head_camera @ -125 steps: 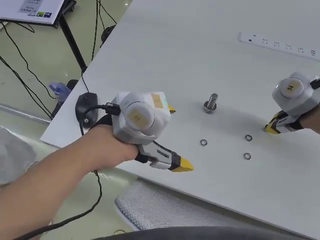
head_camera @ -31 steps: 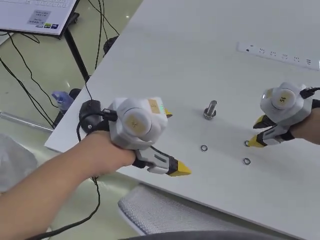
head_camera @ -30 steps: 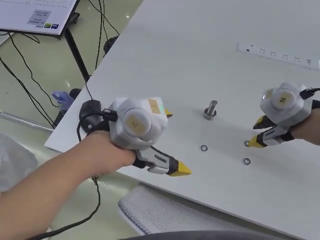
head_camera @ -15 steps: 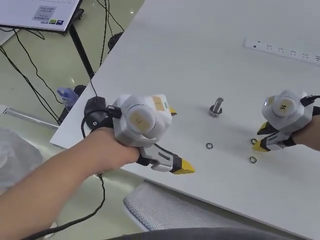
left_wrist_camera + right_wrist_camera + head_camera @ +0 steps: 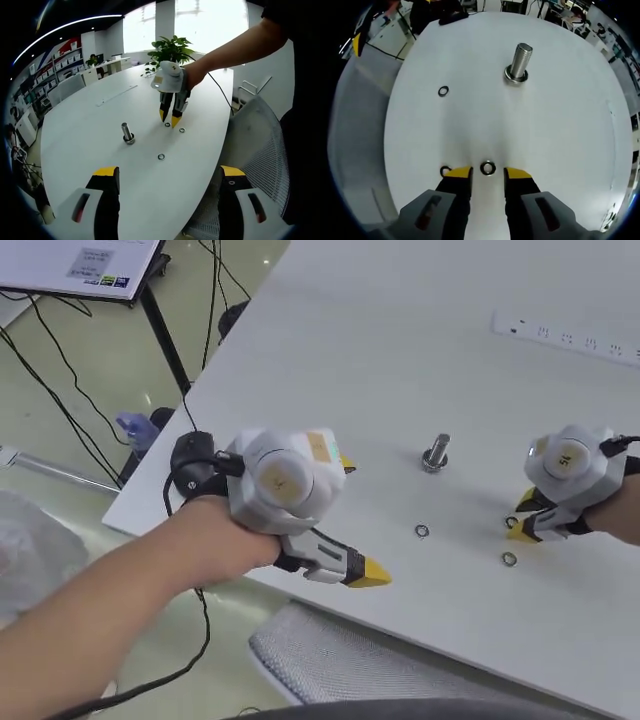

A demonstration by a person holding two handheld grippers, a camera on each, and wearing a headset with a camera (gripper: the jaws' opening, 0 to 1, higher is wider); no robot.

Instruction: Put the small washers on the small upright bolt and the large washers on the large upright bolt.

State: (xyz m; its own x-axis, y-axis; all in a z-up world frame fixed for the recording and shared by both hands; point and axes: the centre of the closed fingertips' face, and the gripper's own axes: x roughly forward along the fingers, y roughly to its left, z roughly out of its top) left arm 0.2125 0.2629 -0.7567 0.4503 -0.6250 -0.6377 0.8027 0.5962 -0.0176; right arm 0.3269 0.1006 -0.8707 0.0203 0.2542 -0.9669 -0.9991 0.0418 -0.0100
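A steel bolt (image 5: 435, 453) stands upright on the white table (image 5: 400, 350), with a washer around its base (image 5: 515, 77). Three small washers lie loose in front of it (image 5: 422, 531) (image 5: 510, 559) (image 5: 511, 523). My right gripper (image 5: 518, 520) is open, its yellow tips low on either side of one washer (image 5: 488, 168); a second washer (image 5: 445, 171) peeks out beside one jaw, and the third (image 5: 443, 91) lies farther off. My left gripper (image 5: 356, 517) is wide open and holds nothing, hovering at the table's near edge, well short of the bolt (image 5: 127, 134).
A white power strip (image 5: 565, 337) lies at the back right. A laptop (image 5: 80, 260) sits on a stand beyond the table's left edge, with cables on the floor below. A black device (image 5: 190, 465) sits at the left edge. A mesh chair (image 5: 330, 660) is below the front edge.
My right gripper has moved left and down from beside the washers, so its tips now straddle one of them. The left gripper has stayed in place; the head camera shifted.
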